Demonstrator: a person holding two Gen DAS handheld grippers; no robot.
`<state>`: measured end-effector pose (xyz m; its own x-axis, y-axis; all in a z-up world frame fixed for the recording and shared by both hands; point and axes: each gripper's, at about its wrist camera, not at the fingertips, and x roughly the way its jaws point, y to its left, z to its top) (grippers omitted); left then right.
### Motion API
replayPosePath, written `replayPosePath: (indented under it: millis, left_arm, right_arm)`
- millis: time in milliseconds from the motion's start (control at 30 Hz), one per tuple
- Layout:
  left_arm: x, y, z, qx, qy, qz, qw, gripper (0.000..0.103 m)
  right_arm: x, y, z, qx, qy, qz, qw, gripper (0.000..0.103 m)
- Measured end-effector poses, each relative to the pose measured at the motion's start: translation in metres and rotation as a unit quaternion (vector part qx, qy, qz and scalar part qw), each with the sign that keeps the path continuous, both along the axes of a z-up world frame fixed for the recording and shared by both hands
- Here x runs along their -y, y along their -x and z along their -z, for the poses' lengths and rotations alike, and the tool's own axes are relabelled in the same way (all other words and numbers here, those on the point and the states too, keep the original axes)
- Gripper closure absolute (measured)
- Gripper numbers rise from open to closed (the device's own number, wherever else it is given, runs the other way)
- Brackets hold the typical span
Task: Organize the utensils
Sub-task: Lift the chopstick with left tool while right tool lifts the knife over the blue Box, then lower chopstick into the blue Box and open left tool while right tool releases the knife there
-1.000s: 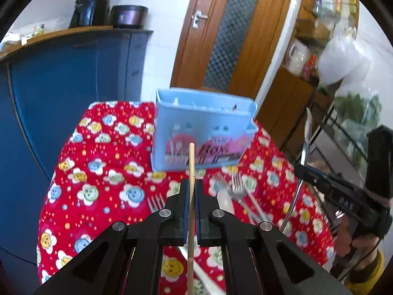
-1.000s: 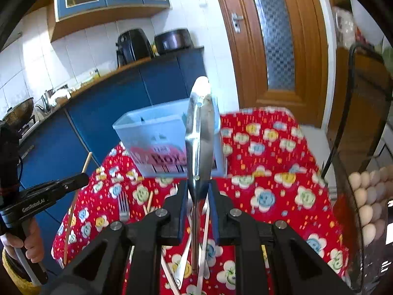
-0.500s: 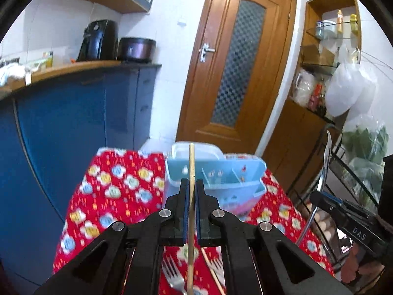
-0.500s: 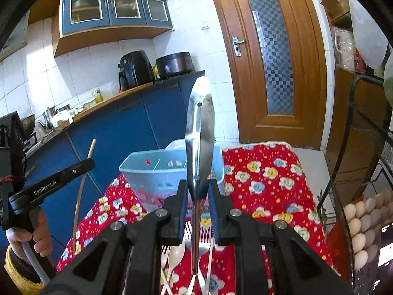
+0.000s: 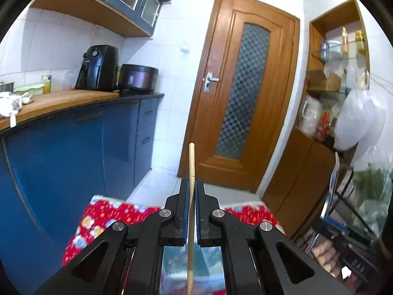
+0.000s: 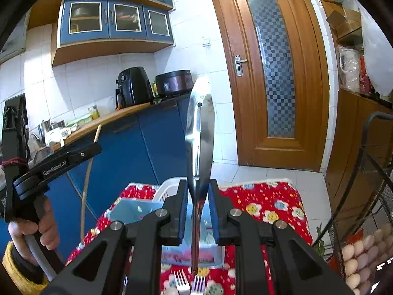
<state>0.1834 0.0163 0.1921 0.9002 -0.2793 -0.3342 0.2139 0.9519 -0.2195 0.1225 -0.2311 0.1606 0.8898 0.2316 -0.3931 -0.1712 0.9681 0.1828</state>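
My left gripper is shut on a wooden chopstick that stands upright between its fingers, high above the table. It also shows at the left of the right wrist view, chopstick hanging down. My right gripper is shut on a steel spoon, bowl pointing up. The light blue utensil box sits on the red flowered tablecloth below both grippers. In the left wrist view the box shows only partly between the fingers.
Forks lie on the cloth at the near edge. A white basket stands behind the box. Blue cabinets run along the left, a wooden door behind, and a wire rack with eggs at the right.
Both grippers have risen and tilted up with their utensils held. The box and table have dropped low in both views; the left view now looks mostly at the door and cabinets.
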Motion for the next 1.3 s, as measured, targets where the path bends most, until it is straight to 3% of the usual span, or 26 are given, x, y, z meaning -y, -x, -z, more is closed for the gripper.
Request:
replayPosePath:
  millis: [400,600,1000,1300]
  left_arm:
    - [0.000,-0.046,0.014,0.061,0.031,-0.040,0.9969,0.099]
    - [-0.001,-0.048,0.031,0.078,0.023,-0.061,0.9948,0.099]
    - [0.014,-0.046,0.073,0.061,-0.013,-0.059,0.9963,0.099]
    - [0.015,-0.036,0.083,0.057,-0.027,-0.060,0.9962,0.099]
  right_arm:
    - [-0.001,-0.042,0.009,0.019,-0.003,0.015,1.000,0.085]
    - [-0.006,-0.057,0.030,0.003,0.007,0.014,1.000,0.084]
    - [-0.017,-0.061,0.061,-0.017,0.029,0.013,0.999,0.084]
    - [-0.018,-0.061,0.076,-0.038,0.024,0.014,0.999,0.084]
